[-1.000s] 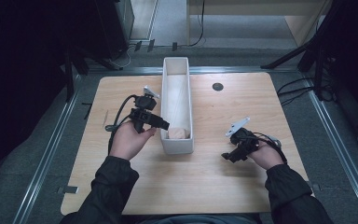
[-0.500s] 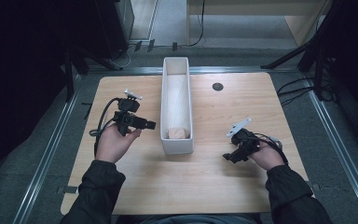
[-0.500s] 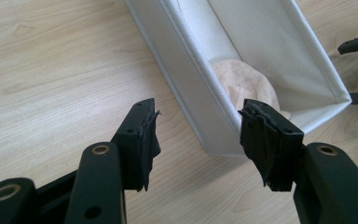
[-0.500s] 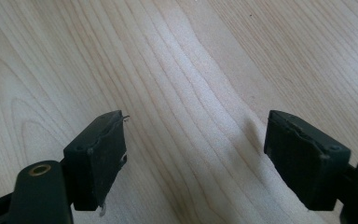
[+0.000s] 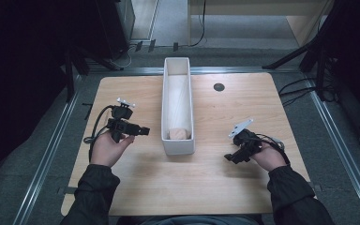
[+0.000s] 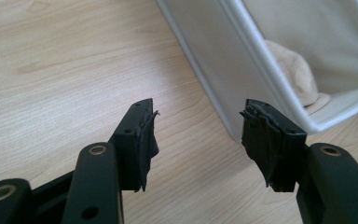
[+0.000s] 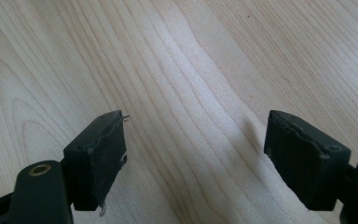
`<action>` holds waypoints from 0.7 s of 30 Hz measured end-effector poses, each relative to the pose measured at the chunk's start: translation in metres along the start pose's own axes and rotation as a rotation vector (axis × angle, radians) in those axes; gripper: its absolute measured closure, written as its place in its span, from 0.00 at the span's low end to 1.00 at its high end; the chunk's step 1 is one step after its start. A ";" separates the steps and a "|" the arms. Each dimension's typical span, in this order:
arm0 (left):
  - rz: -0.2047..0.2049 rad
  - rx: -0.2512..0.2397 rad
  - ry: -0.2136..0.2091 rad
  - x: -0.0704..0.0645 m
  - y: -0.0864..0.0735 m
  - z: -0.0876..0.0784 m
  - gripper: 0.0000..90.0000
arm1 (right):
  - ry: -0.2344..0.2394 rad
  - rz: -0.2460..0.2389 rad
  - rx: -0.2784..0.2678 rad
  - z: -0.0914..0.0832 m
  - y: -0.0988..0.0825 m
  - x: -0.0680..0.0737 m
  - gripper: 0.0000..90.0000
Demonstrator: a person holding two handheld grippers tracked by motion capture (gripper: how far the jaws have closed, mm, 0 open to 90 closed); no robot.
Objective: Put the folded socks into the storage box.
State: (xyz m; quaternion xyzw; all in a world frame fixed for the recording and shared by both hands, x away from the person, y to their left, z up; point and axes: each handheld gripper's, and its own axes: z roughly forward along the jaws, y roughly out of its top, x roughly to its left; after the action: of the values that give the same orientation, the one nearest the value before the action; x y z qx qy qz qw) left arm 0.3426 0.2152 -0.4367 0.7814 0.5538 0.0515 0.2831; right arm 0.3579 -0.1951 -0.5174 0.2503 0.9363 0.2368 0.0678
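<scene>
The left gripper hangs over the left half of the table, well apart from the white bin now, jaws parted with nothing between them; they have just been opening a touch further, and in the left gripper view bare wood shows through the gap. The beige rolled cloth sits inside the bin, tucked against its near end wall, close to the table's front edge side of that long trough. So the drop looks done: the cloth is in, and this reads as the left hand pulling clear after letting go. Over on the right half of the table, the right gripper rests low near the front edge, jaws spread wide and empty, only wood grain ahead of its black pads. The rest of the bin, running toward the far edge, looks bare from above. What next? If more is to go in, a hand has to fetch it from elsewhere, as the tabletop carries nothing else but a small dark round mark near the far right corner.
</scene>
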 end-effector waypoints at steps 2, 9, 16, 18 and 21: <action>-0.002 0.005 -0.005 0.003 -0.003 0.004 0.48 | -0.003 -0.003 -0.003 0.000 0.000 0.000 0.23; 0.004 -0.007 0.020 0.012 -0.016 0.012 0.46 | -0.005 0.004 -0.004 -0.001 0.000 0.000 0.23; -0.018 -0.009 -0.006 0.025 -0.026 0.017 0.45 | -0.007 0.002 -0.010 -0.002 -0.001 -0.001 0.23; -0.025 -0.020 -0.009 0.030 -0.029 0.016 0.45 | -0.009 0.002 -0.014 -0.002 -0.001 -0.001 0.23; -0.034 -0.038 -0.015 0.037 -0.032 0.013 0.44 | -0.010 0.002 -0.017 -0.002 -0.001 -0.001 0.23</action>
State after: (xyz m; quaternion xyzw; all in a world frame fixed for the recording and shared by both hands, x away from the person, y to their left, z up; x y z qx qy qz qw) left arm 0.3354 0.2506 -0.4724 0.7666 0.5639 0.0515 0.3030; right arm 0.3577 -0.1977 -0.5159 0.2517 0.9337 0.2436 0.0745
